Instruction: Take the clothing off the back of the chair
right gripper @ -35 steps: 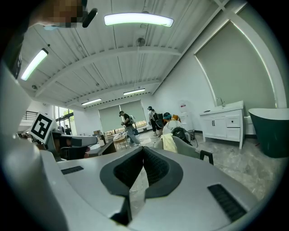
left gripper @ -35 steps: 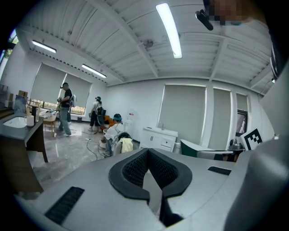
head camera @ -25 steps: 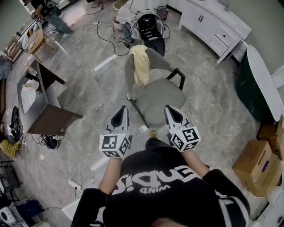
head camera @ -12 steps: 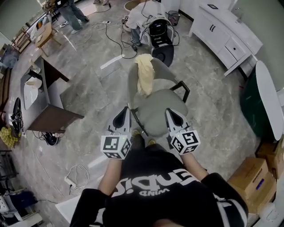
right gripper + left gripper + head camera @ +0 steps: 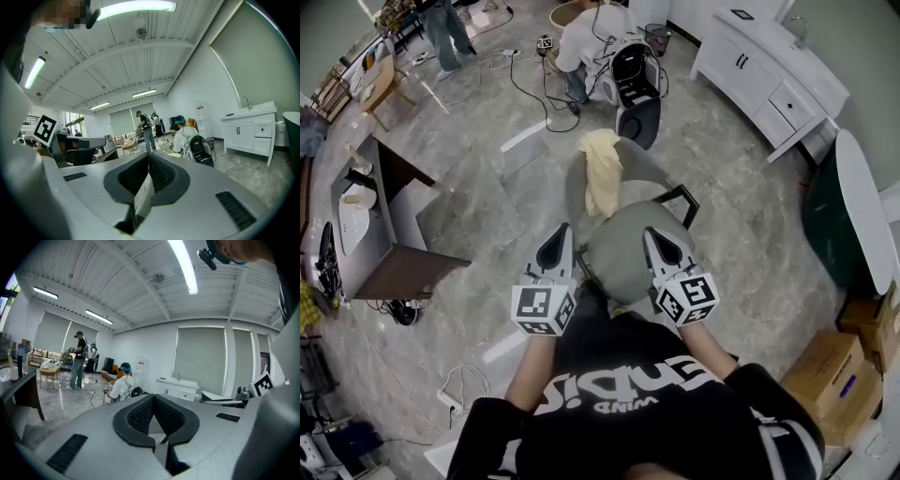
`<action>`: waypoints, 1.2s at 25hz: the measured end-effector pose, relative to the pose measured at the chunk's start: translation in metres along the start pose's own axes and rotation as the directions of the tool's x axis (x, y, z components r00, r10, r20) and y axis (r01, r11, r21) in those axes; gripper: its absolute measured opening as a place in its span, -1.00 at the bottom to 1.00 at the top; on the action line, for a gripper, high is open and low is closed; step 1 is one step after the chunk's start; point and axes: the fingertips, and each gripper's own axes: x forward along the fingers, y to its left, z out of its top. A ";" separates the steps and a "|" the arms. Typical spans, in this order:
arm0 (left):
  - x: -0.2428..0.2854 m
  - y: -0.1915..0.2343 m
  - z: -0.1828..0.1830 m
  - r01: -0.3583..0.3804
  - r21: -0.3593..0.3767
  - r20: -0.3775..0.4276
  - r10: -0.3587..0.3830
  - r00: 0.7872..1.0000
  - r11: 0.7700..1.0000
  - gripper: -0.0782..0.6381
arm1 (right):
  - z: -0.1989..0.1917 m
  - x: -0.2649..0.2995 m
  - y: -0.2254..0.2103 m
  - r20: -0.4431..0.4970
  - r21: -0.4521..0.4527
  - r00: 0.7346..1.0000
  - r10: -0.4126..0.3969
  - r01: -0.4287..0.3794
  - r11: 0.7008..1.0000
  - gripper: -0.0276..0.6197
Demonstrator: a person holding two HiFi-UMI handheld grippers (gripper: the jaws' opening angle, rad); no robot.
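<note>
A pale yellow garment [image 5: 602, 171] hangs over the back of a grey chair [image 5: 630, 246] in the middle of the head view. My left gripper [image 5: 562, 230] hovers by the seat's near left edge, and its jaws are shut with nothing in them. My right gripper [image 5: 655, 232] is level with it over the seat's near right part, also shut and empty. Both point toward the chair back, short of the garment. In the left gripper view the left gripper [image 5: 153, 395] shows its tips meeting. The right gripper view shows the right gripper [image 5: 148, 153] the same way. Their bodies hide the chair.
A dark desk [image 5: 389, 258] stands to the left. A crouching person [image 5: 586, 37] and a black seat [image 5: 636, 80] are beyond the chair. White cabinets [image 5: 769, 70] line the far right, with a green table [image 5: 848, 211] and cardboard boxes [image 5: 844, 375] nearer. Cables [image 5: 464, 380] lie on the floor.
Both grippers have moved forward together toward the chair, which now lies closer beneath them. Their jaws stay shut. The garment still hangs on the chair back.
</note>
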 end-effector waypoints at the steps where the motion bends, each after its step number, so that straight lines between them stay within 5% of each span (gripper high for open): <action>1: 0.006 0.003 0.001 0.005 -0.001 -0.002 -0.005 1.000 1.000 -0.74 | 0.003 0.005 -0.002 0.005 -0.004 1.000 -0.003 0.003 1.000 -0.87; 12: 0.048 0.028 0.007 0.043 -0.016 -0.013 -0.043 0.999 0.999 -0.75 | 0.019 0.051 -0.014 0.030 -0.004 0.999 -0.014 0.014 1.000 -0.87; 14: 0.052 0.030 0.009 0.047 -0.020 -0.011 -0.047 0.999 0.999 -0.74 | 0.020 0.058 -0.013 0.023 -0.001 1.000 0.004 -0.004 1.000 -0.74; 18: 0.059 0.036 0.011 0.047 -0.022 -0.004 -0.047 0.999 0.999 -0.74 | 0.014 0.074 -0.007 -0.008 0.013 0.997 0.071 -0.071 0.997 -0.12; 30: 0.076 0.046 0.009 0.058 -0.014 -0.023 -0.058 0.998 0.998 -0.74 | -0.014 0.137 -0.023 -0.094 0.019 0.994 0.063 -0.061 0.998 -0.09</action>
